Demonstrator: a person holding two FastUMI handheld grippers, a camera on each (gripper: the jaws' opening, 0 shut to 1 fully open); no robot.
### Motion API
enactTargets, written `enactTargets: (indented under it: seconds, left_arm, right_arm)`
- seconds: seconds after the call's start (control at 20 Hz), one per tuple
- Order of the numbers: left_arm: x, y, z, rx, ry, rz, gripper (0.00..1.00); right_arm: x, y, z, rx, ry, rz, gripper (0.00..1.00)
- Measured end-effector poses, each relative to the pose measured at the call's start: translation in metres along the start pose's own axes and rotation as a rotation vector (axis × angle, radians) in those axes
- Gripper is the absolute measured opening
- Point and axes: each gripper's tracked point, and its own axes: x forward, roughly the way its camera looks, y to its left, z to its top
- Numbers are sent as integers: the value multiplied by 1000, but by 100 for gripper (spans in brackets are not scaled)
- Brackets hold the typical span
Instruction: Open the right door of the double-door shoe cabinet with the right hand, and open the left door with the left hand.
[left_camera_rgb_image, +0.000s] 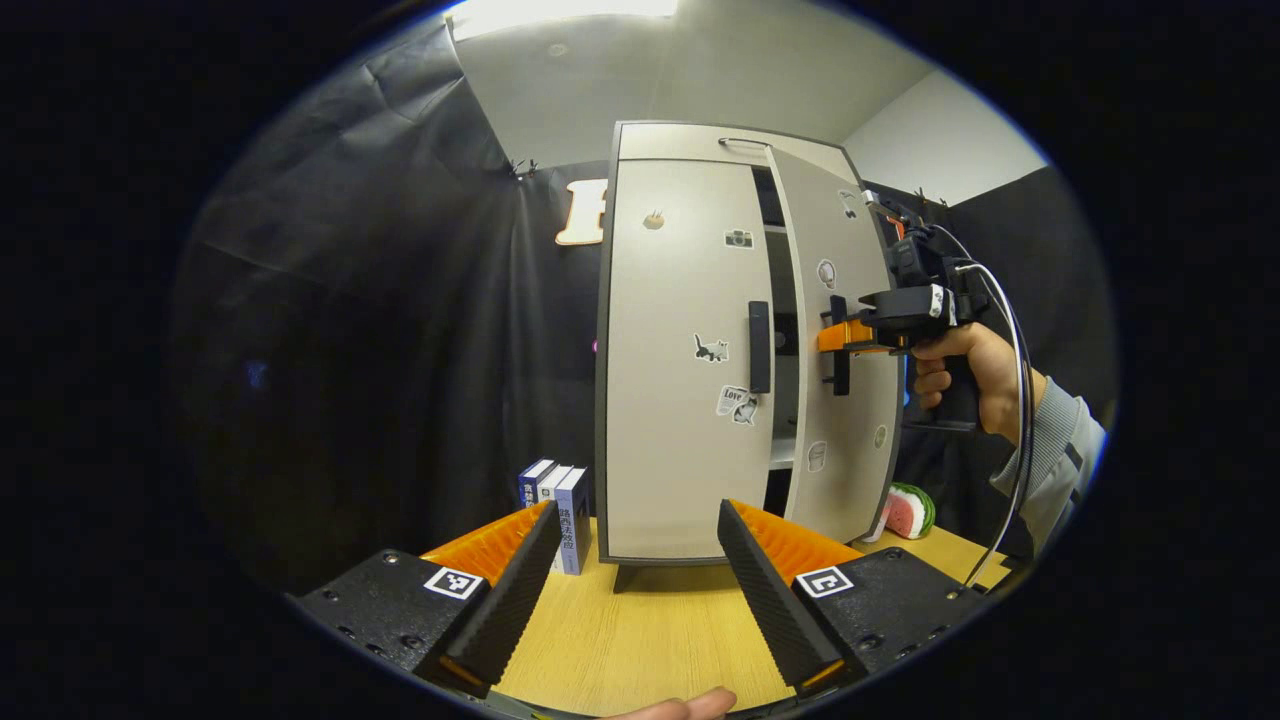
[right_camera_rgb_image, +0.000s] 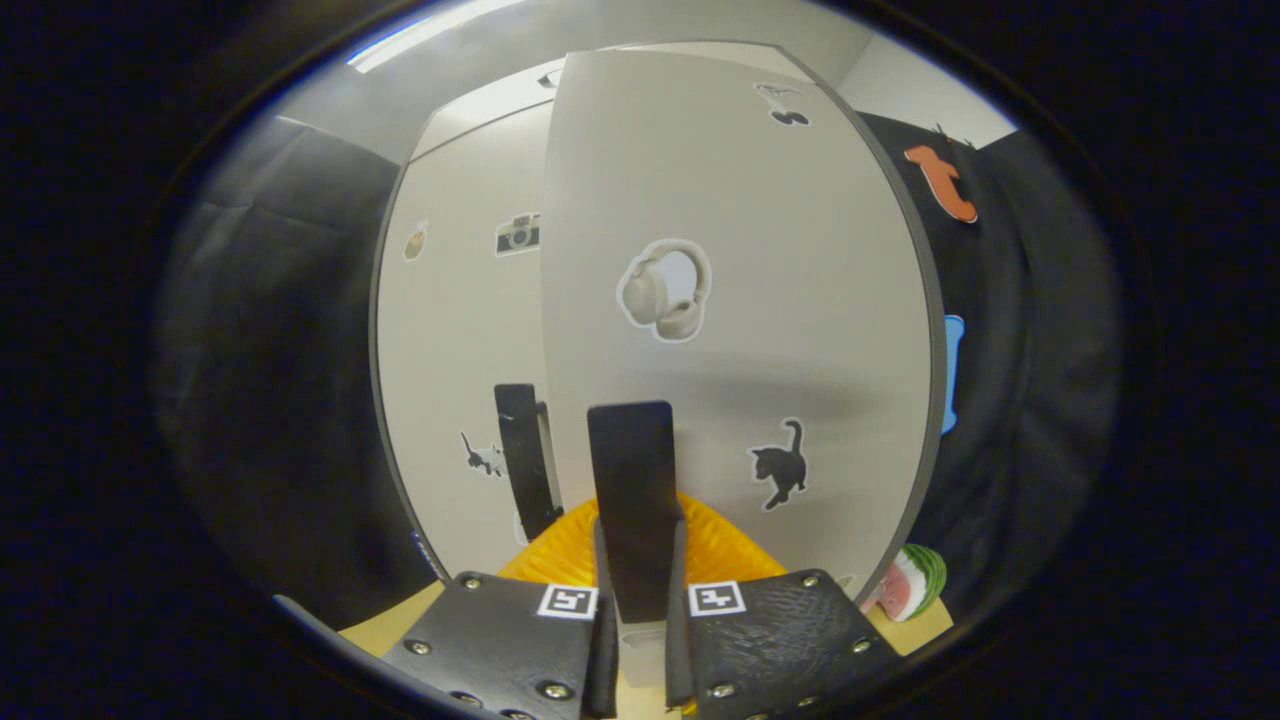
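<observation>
Pale grey panels make up the shoe cabinet (left_camera_rgb_image: 690, 350), which stands upright toward the far edge of the wooden desk (left_camera_rgb_image: 640, 640). We see our right claw (right_camera_rgb_image: 636, 600) closed on the right door handle (right_camera_rgb_image: 630, 490), both fingers pressing its dark vertical bar from either side. The right door (left_camera_rgb_image: 840, 340) stands partly swung out from the cabinet front, with a dark gap along its inner edge; in the left gripper view a hand (left_camera_rgb_image: 965, 375) holds that claw at the handle. Our left claw (left_camera_rgb_image: 635, 570) is spread wide and holds nothing, short of the cabinet above the desk's near edge. The left door (left_camera_rgb_image: 675, 350) sits flush, its handle (left_camera_rgb_image: 760, 346) untouched. Stickers dot both doors: a camera, cats, headphones, and one on which we read "Love". Books (left_camera_rgb_image: 558, 505) stand just left of the cabinet; their spine writing is too small for us to read. A watermelon slice (left_camera_rgb_image: 908, 510) lies at the desk's right edge.
</observation>
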Motion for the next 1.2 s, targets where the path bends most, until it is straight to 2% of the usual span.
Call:
enactTargets:
  seconds: [0.35,0.7,1.2]
  left_arm:
    - [-10,-5,13,-27,-23,25,98]
    - [-7,-27,8,-16,-6,3,98]
    - [-1,-54,-3,-20,16,-48,98]
  right_arm:
    - [-20,-7,0,-8,-2,47,19]
    - [-44,-20,5,-9,-11,102,19]
    - [-62,-40,9,2,-47,93,18]
